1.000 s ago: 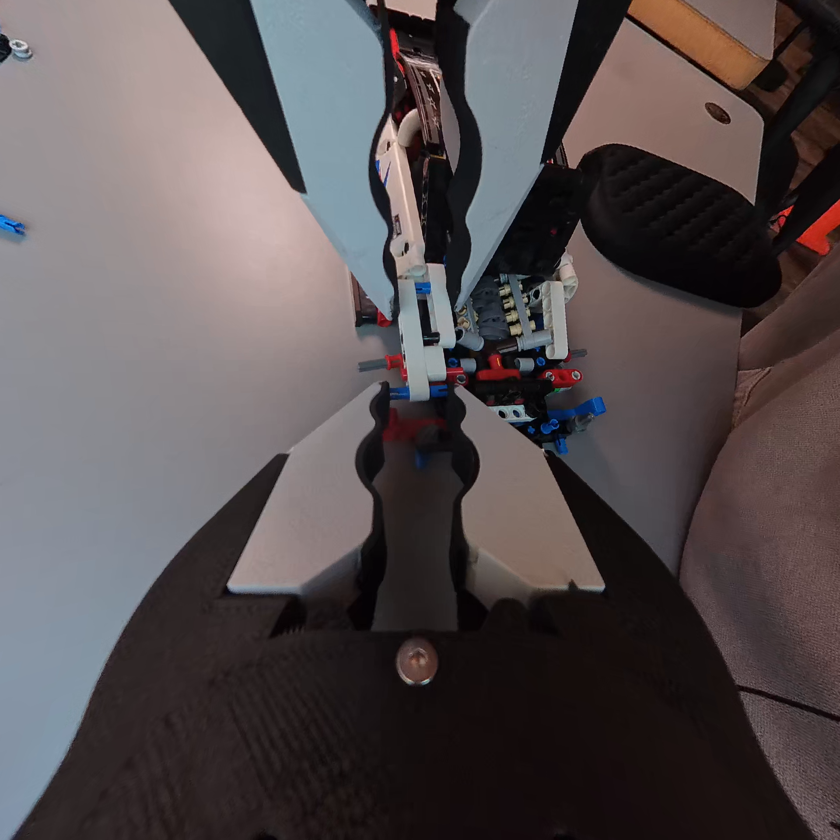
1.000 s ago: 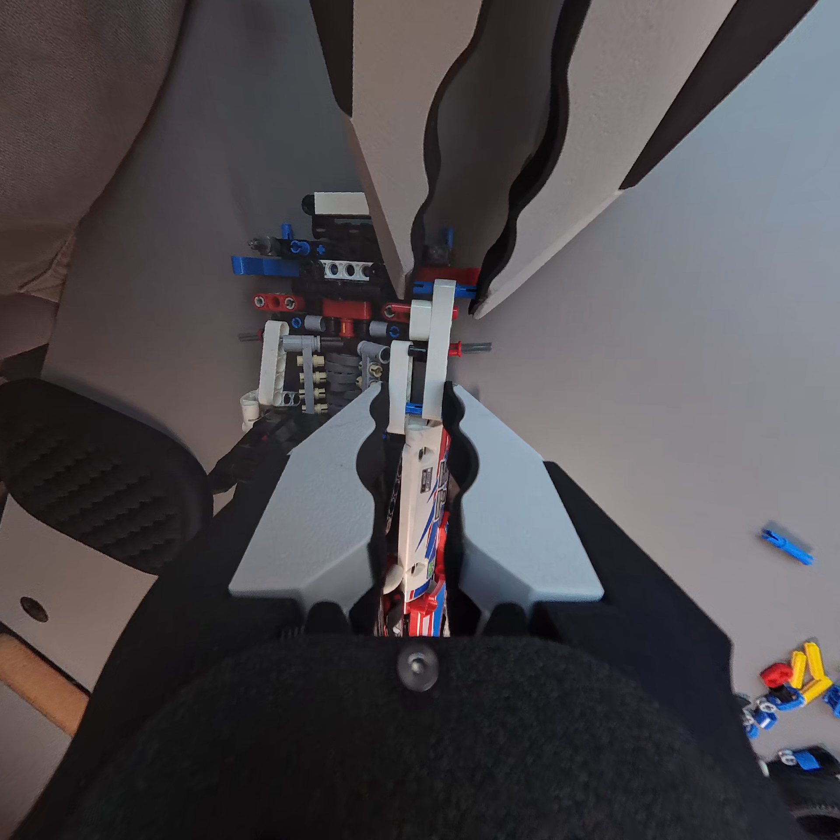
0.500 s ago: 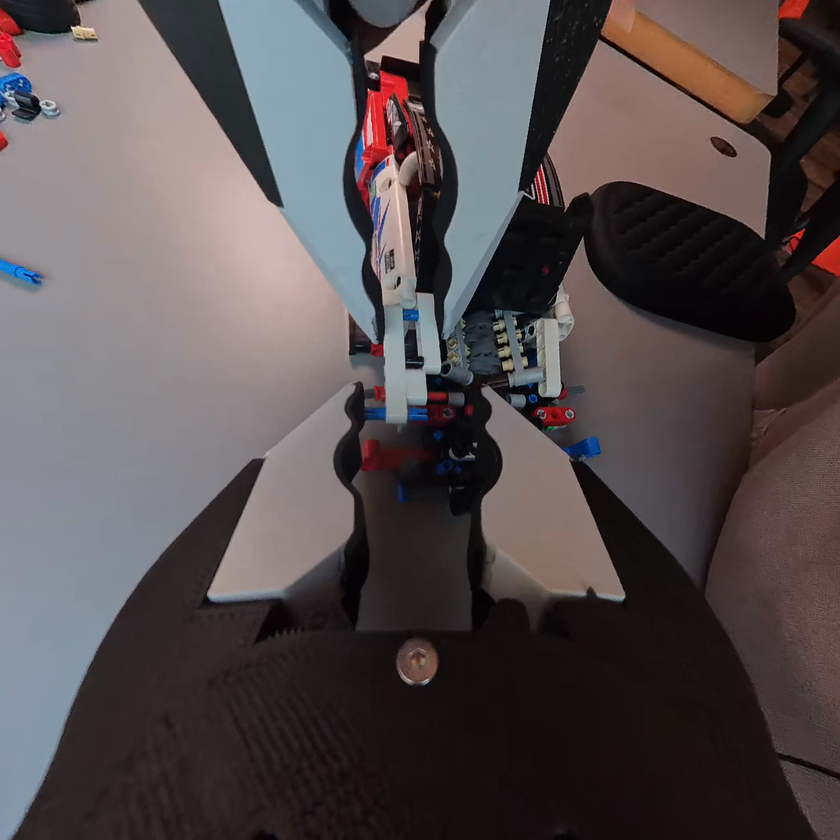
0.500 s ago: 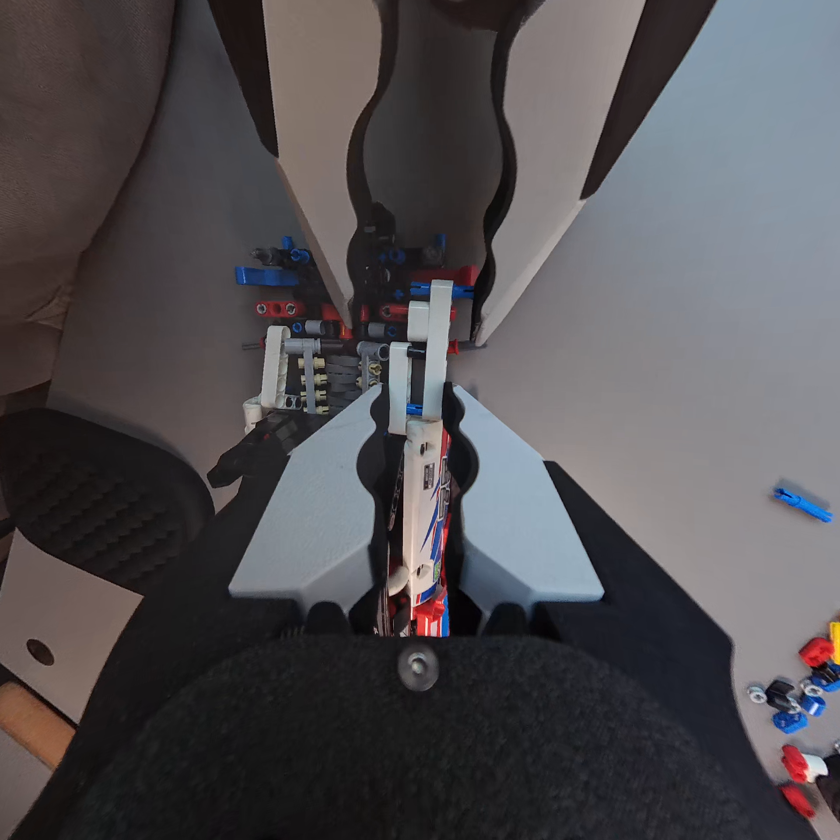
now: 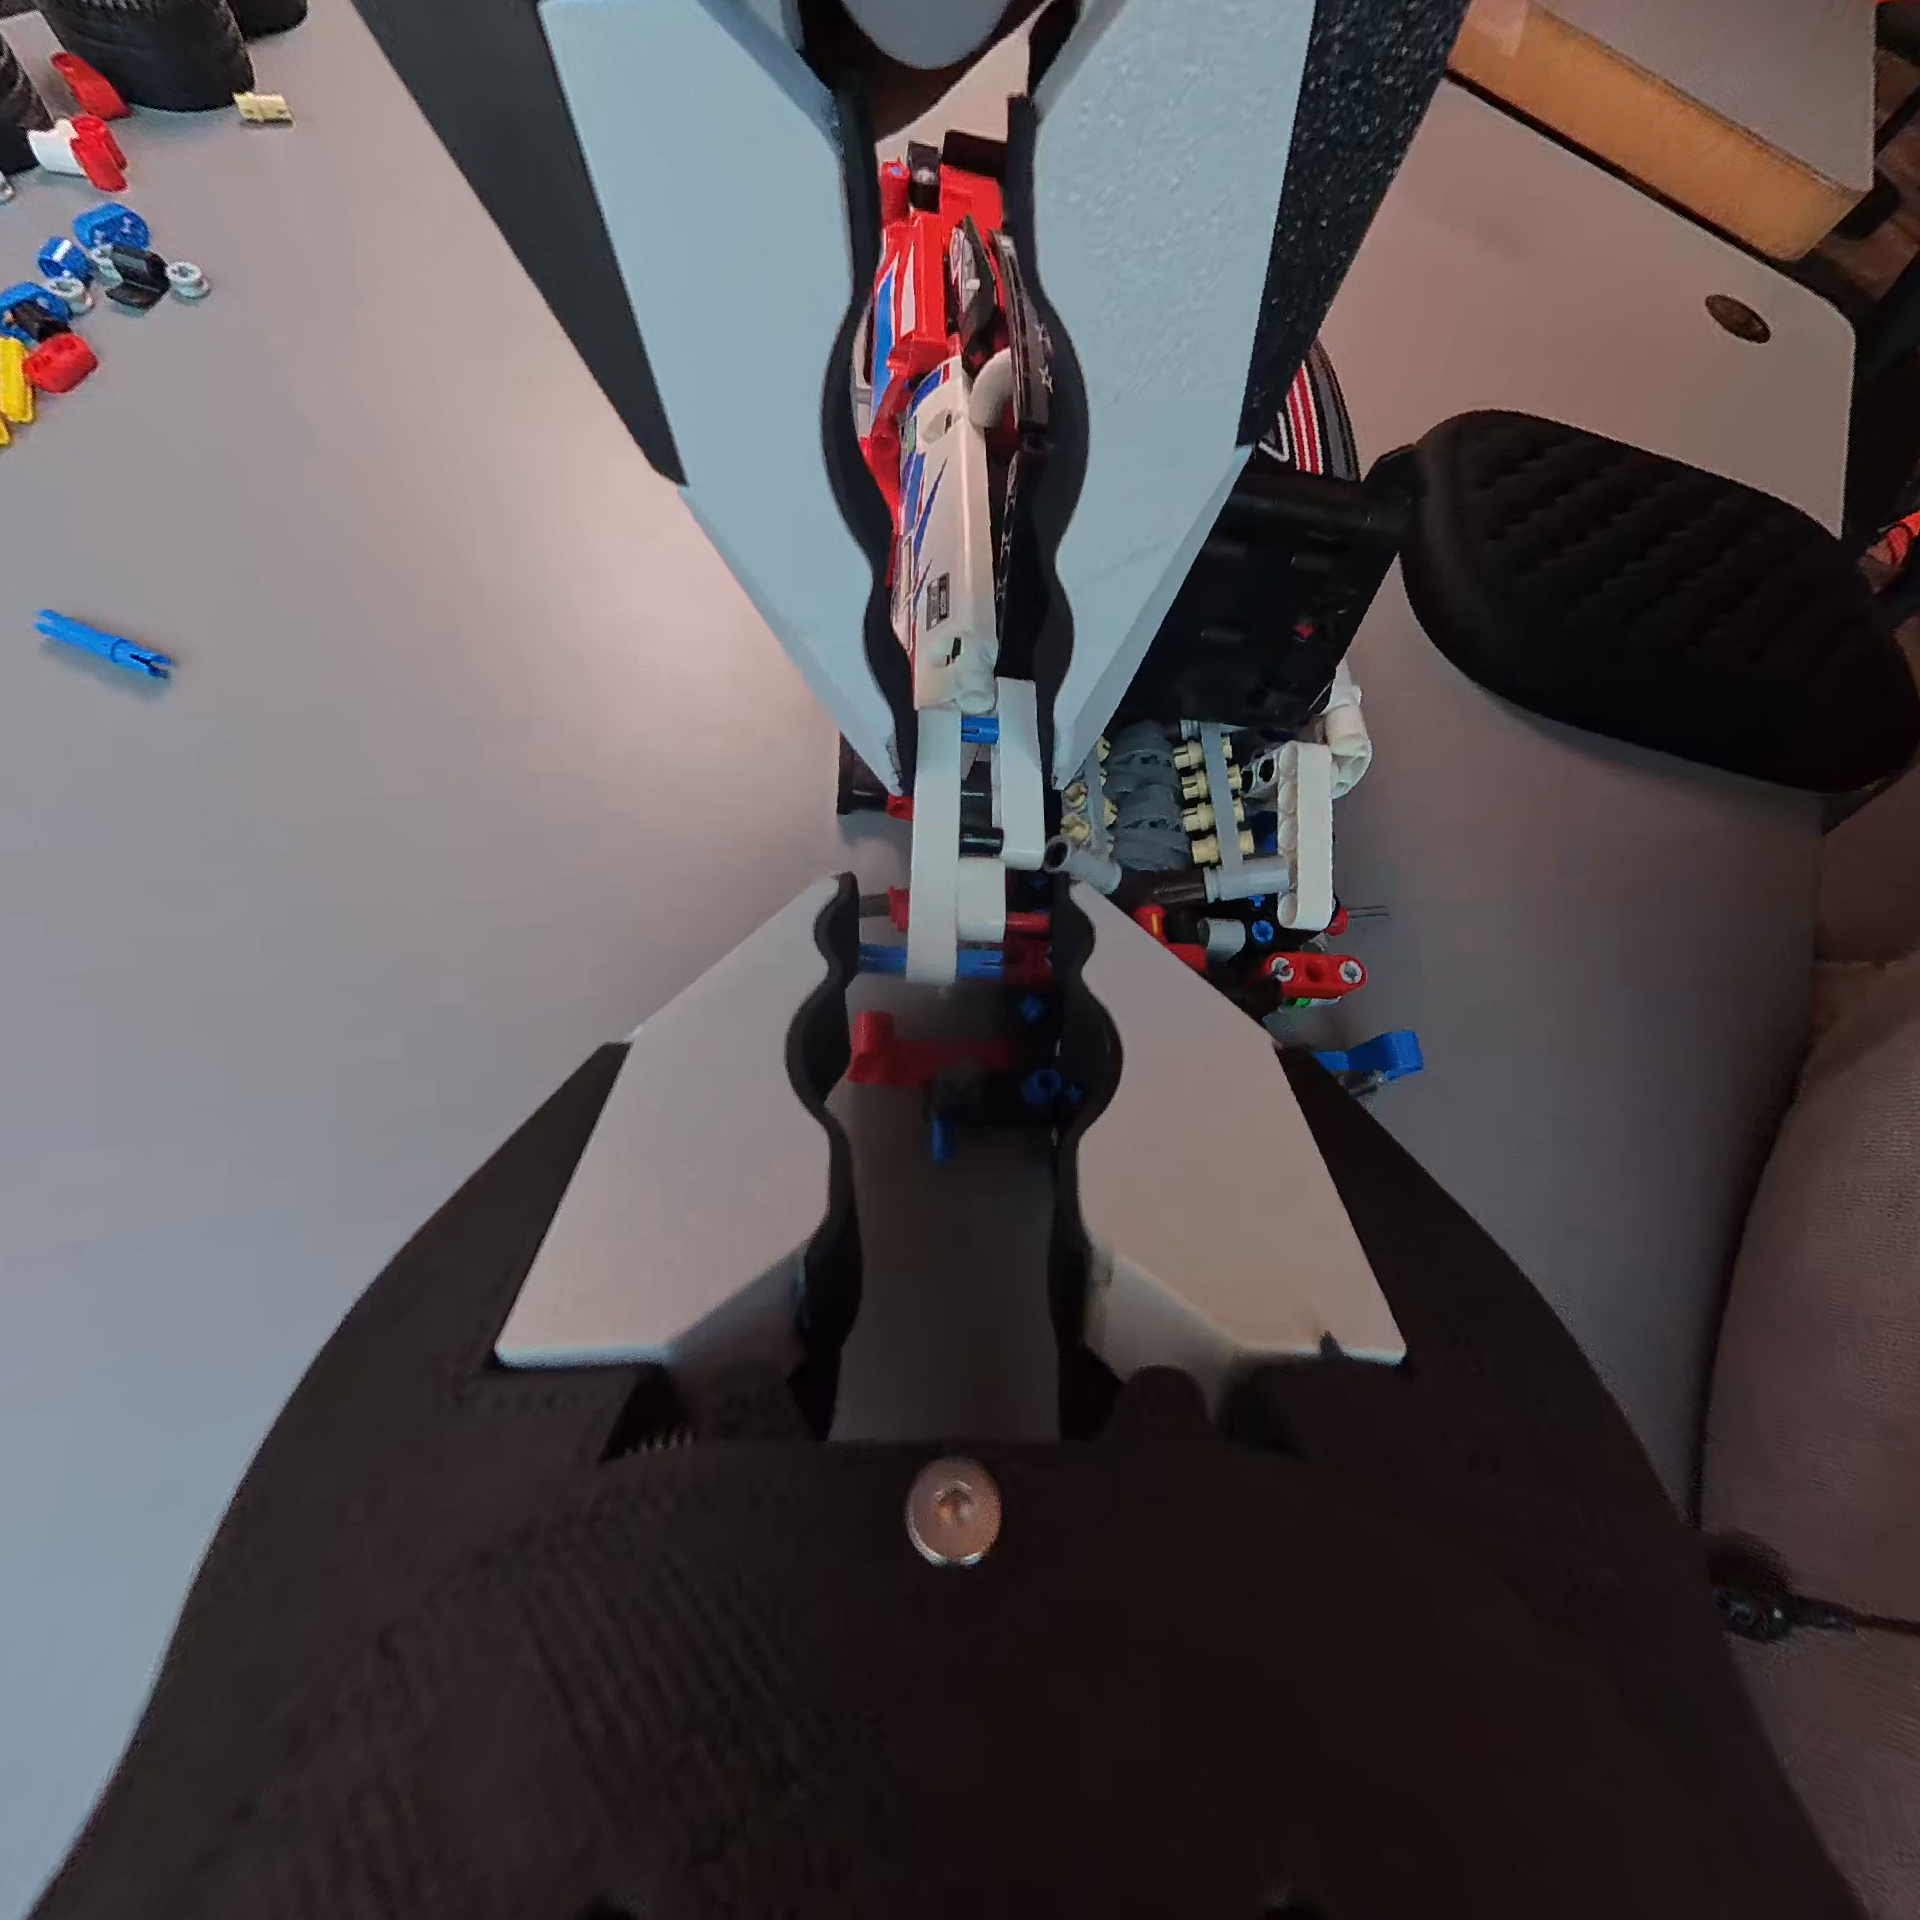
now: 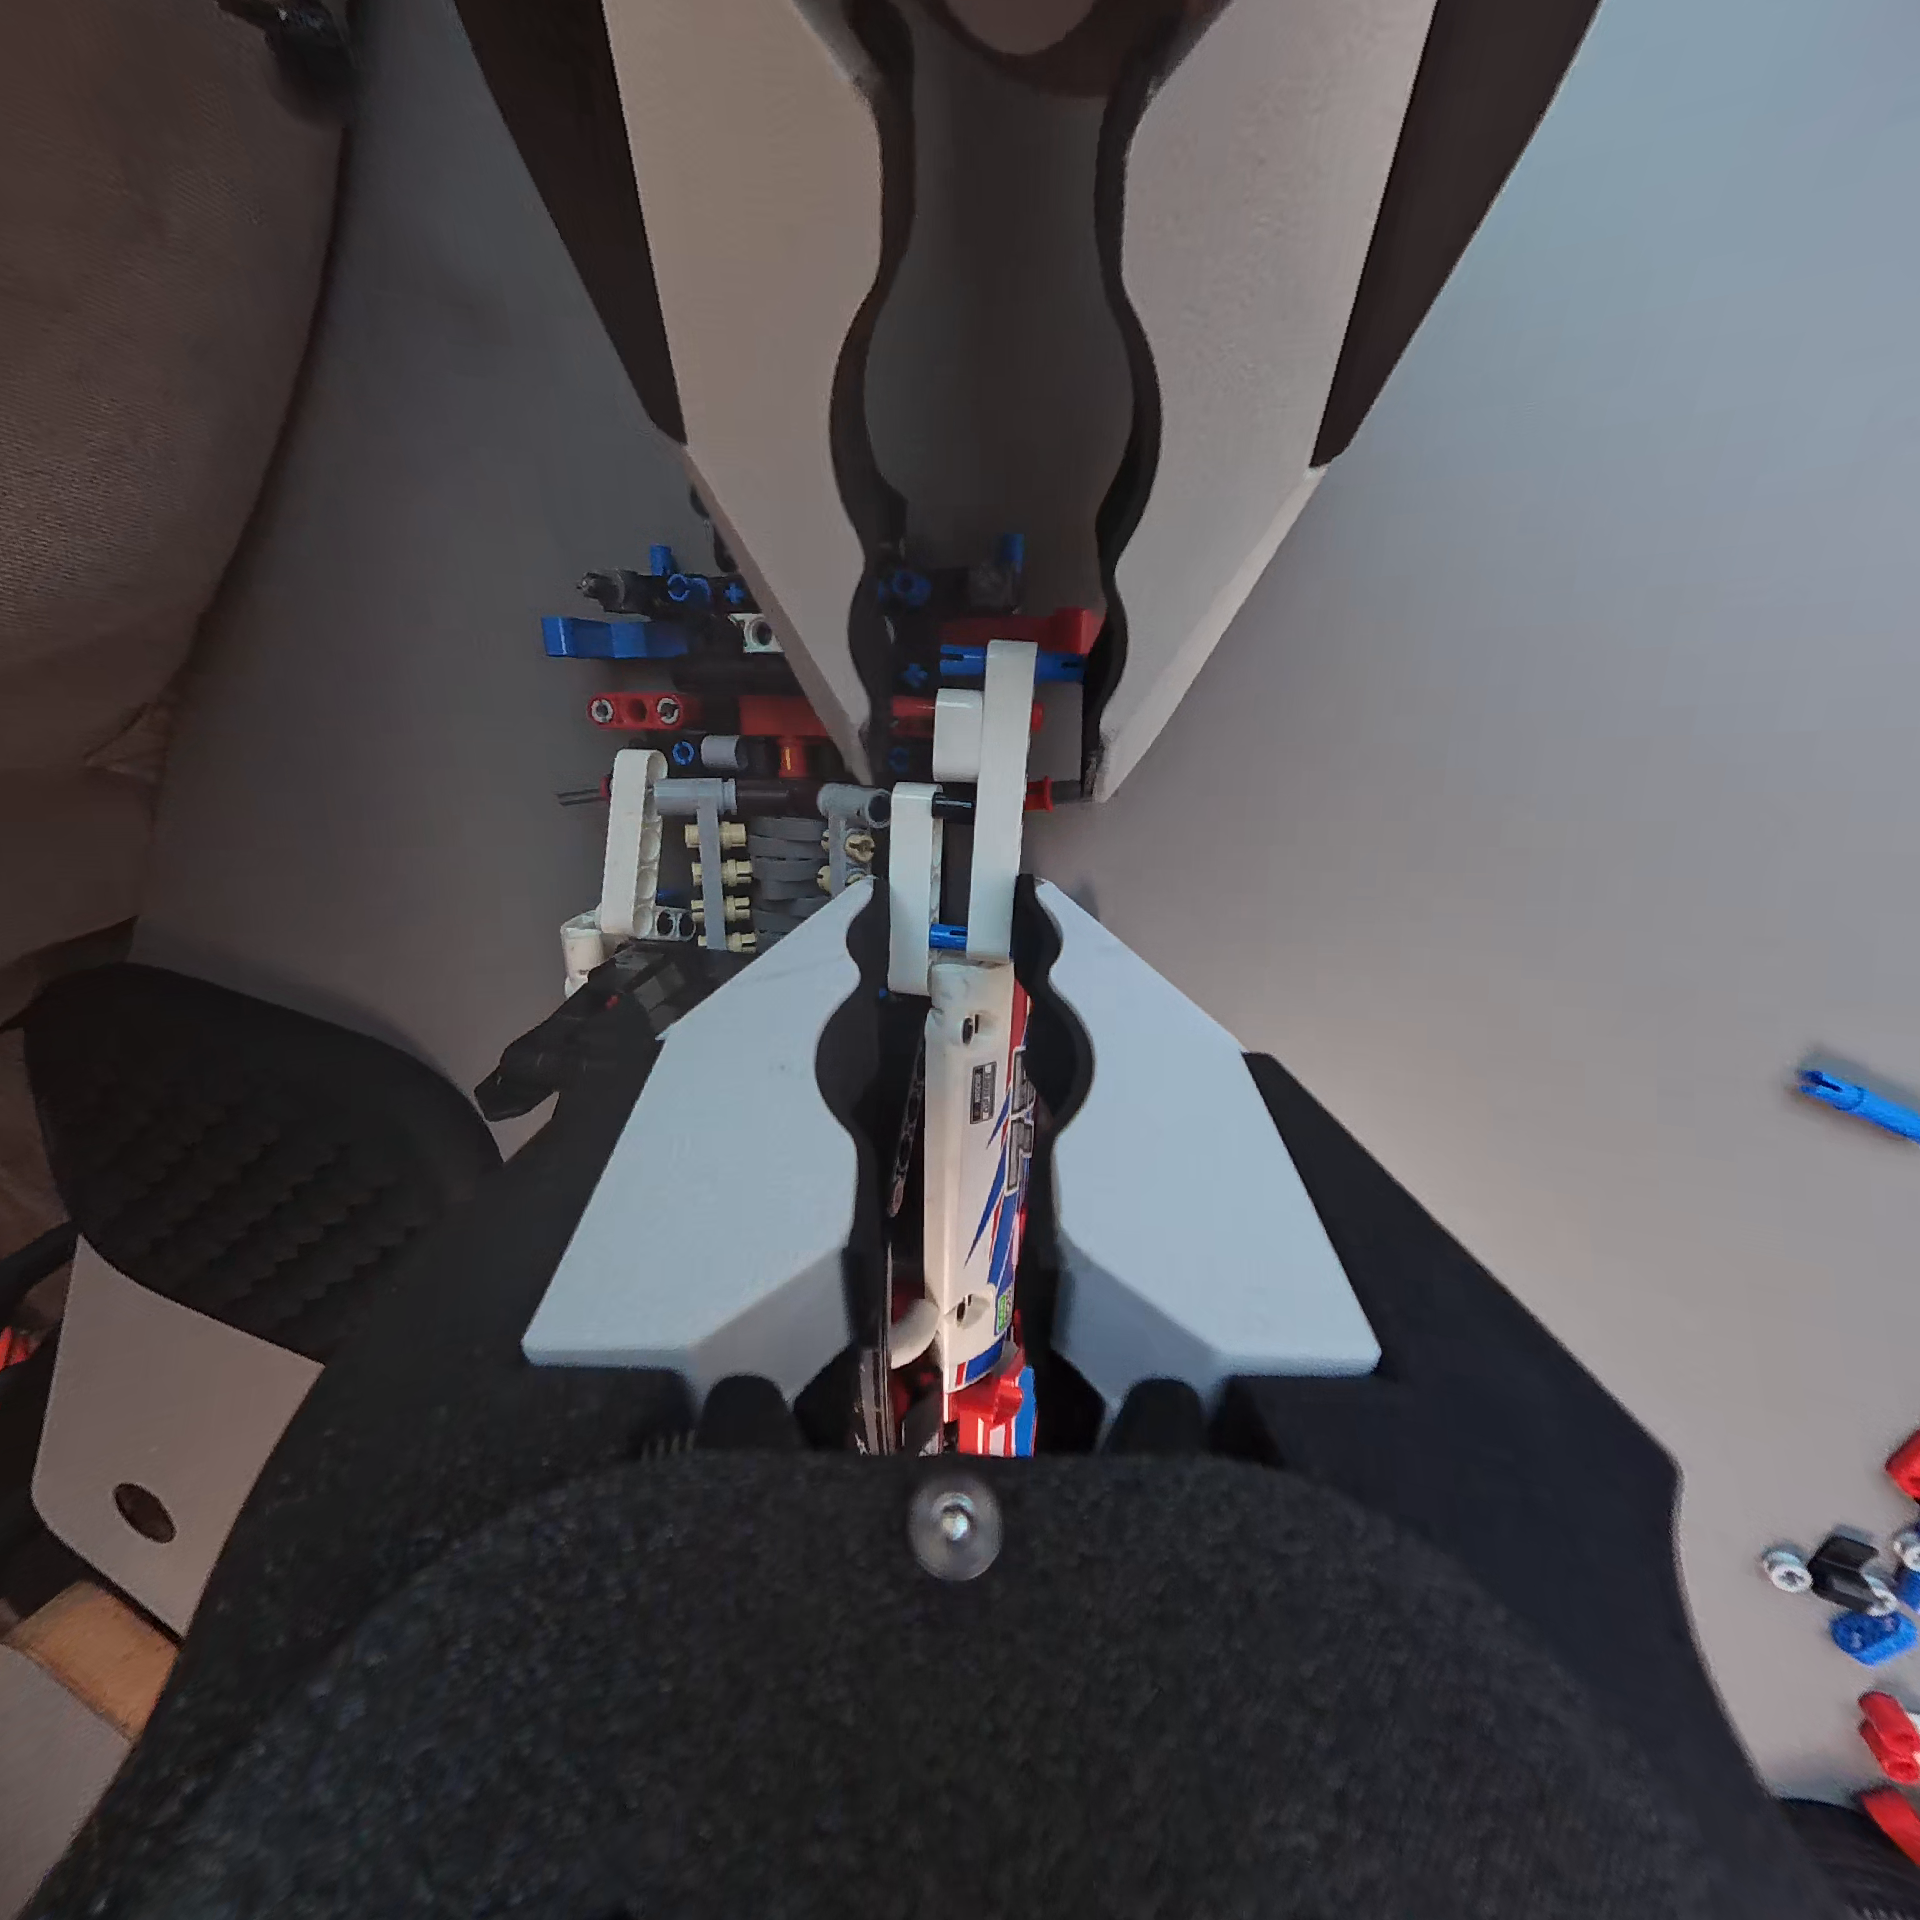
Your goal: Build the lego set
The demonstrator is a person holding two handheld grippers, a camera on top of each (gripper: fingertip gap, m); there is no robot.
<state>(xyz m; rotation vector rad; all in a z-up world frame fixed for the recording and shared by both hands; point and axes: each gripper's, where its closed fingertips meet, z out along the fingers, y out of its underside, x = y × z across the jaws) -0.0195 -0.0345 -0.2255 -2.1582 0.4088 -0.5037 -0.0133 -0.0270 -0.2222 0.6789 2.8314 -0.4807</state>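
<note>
Right gripper (image 6: pixel 951 904) pinches the long white body panel (image 6: pixel 971 1153) with red and blue stripes; both fingers press its sides, and the panel runs the full length of the gap back to the gripper body. White beams (image 6: pixel 987 800) at the panel's far end stick out past the fingertips.

Left gripper (image 5: pixel 956 914) faces it head-on, jaws spread wider than the beams. Its fingertips flank the lower white beam (image 5: pixel 940 883); contact with it cannot be told. The red and blue pins of the model show in the gap between the fingers.

The lego model (image 5: pixel 1226 831) sits on the grey table (image 5: pixel 364 831) at its right edge, below and right of the panel, with grey gears and tan pins exposed. Black padded armrest (image 5: pixel 1631 592) just right of the table.

Loose blue pin (image 5: pixel 104 649) lies far left on the table; small red, blue and yellow parts (image 5: pixel 73 301) are scattered at far left.

Against 1.0 s ago: the left gripper has opened from near-closed to a wide gap. Right grip unchanged. More of the loose parts pile now shows.
</note>
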